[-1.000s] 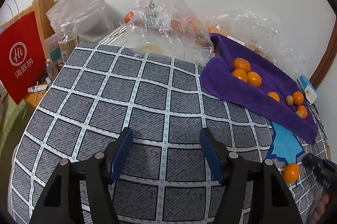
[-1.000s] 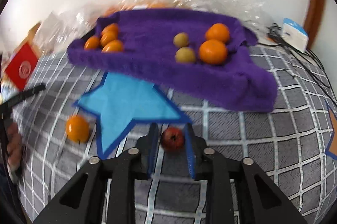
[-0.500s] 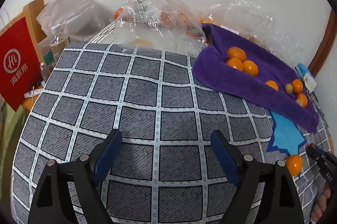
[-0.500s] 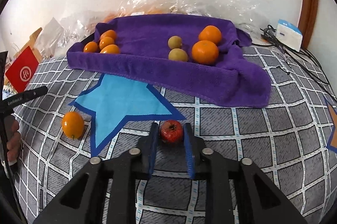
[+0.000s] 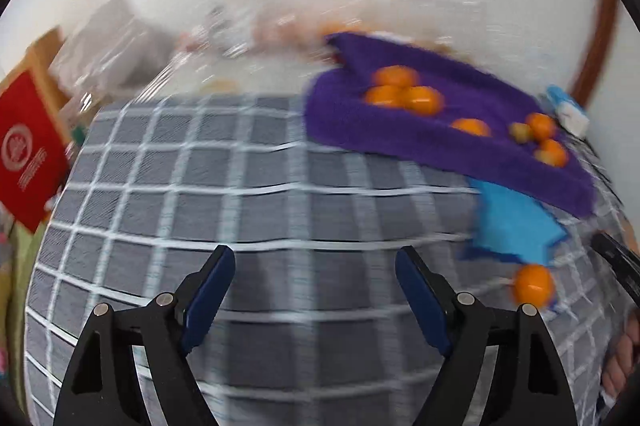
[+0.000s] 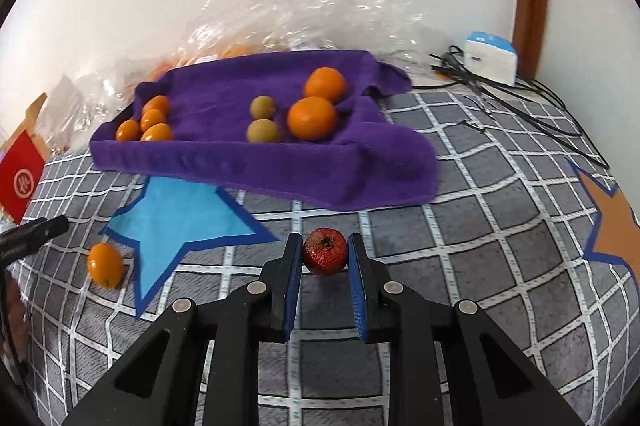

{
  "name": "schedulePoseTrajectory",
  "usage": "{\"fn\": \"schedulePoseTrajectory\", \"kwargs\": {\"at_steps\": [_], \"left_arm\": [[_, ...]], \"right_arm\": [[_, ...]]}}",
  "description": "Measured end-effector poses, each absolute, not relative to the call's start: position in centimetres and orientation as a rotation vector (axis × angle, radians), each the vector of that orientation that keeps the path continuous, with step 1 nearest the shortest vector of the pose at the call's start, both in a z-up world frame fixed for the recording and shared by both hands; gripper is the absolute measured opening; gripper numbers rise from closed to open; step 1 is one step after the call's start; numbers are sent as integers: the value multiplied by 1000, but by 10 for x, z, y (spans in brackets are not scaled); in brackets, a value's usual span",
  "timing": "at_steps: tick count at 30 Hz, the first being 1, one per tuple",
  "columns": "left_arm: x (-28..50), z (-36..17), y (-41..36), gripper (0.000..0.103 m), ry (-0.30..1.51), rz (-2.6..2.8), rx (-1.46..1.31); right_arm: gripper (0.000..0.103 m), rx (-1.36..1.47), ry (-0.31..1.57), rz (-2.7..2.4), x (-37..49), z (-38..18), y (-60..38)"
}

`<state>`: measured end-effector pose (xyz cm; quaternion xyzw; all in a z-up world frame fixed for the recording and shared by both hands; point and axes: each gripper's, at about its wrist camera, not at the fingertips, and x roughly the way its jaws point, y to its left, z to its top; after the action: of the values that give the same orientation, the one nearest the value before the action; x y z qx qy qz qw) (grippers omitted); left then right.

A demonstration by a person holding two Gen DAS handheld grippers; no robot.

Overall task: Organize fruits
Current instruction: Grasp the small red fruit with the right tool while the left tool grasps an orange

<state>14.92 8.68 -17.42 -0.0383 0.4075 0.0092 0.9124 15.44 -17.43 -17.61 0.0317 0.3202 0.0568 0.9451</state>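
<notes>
**Inspector:** Fruits are lying in three places. Your right gripper point(image 6: 325, 258) is clenching a small red fruit point(image 6: 324, 256) between its blue pads, just above the grey checked cover point(image 6: 480, 226). Confirm?

**Operator:** Confirmed. And the left?

**Inspector:** Your left gripper point(image 5: 315, 296) is standing wide with nothing between its fingers, though its jaws are closing a little at this moment. It is pointing down over bare cover; that view is blurring.

**Operator:** Where are you finding the rest?

**Inspector:** You are looking at a purple towel point(image 6: 248, 161) shaped like a tray. Four small orange fruits point(image 6: 150, 121) are sitting together at its left end. Two larger oranges point(image 6: 312, 117) are touching each other at the right, with two small green-brown fruits point(image 6: 262, 130) just beside them. One loose orange fruit point(image 6: 105, 265) is resting on the cover, by the edge of the blue star patch point(image 6: 176, 214), near your left hand.

**Operator:** Anything behind?

**Inspector:** Clear plastic bags point(image 6: 320, 9) are piling against the wall.
</notes>
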Motion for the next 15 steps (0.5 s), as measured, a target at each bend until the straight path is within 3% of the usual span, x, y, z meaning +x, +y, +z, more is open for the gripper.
{"fn": "schedulePoseTrajectory", "kwargs": {"at_steps": [6,12,15], "left_arm": [[126,-156,31,81,773,-214,-36],[128,-161,3,81,837,-312,-16],[136,-171,-5,68,873,-334,-34]], "right_arm": [[22,97,659,92,157,-177,-183],[23,117,664,90,158,-178,-187],[23,110,659,83,157,-178,-186]]}}
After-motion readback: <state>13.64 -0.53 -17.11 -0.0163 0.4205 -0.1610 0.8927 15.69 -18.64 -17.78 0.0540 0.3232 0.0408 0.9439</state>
